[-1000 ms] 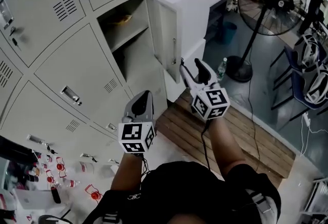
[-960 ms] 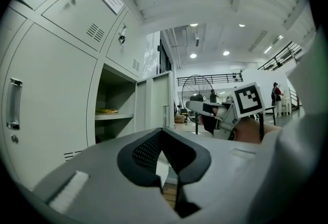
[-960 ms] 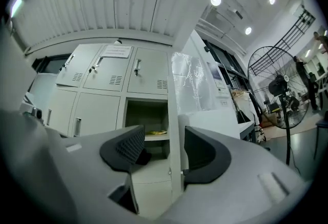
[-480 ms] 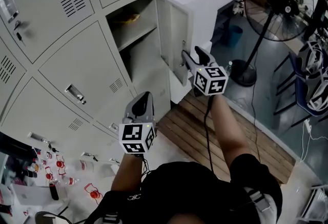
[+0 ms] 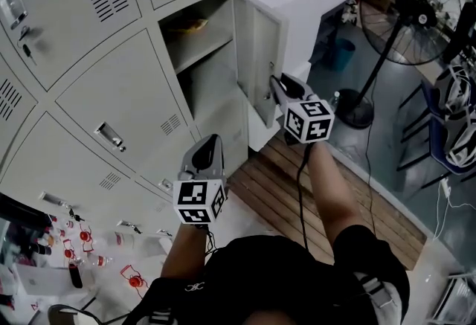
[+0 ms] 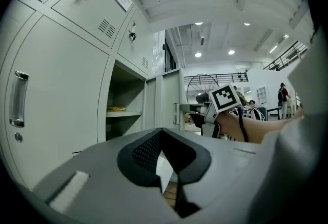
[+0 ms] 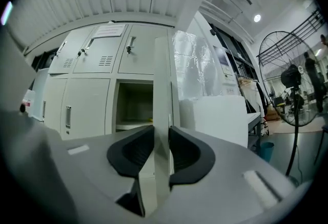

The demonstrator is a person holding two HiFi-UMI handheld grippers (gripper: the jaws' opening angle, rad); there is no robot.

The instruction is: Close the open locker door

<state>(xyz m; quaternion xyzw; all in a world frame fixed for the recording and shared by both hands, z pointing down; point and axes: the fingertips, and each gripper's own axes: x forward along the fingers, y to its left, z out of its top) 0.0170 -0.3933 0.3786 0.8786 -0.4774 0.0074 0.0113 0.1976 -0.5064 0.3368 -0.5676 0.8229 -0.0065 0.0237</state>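
The open locker door (image 5: 256, 56) stands edge-on out of the grey locker bank, baring a compartment (image 5: 190, 44) with a yellow item (image 5: 195, 22) on its shelf. My right gripper (image 5: 274, 85) reaches level to the door's free edge. Its jaws have just been closing, and in the right gripper view my right gripper (image 7: 161, 146) has both pads pressed on the door edge (image 7: 162, 89). My left gripper (image 5: 207, 146) hangs lower, in front of the closed lockers, touching nothing. In the left gripper view my left gripper (image 6: 163, 141) is shut and empty.
A white cabinet (image 5: 305, 0) stands just right of the door. A large pedestal fan (image 5: 405, 11) and a blue bin (image 5: 343, 52) are beyond it. A wooden pallet (image 5: 297, 197) lies underfoot. Small bottles (image 5: 82, 249) litter the floor at lower left.
My right gripper has moved up to the door's free edge and its wide-open jaws have closed onto it. The left gripper has hardly shifted.
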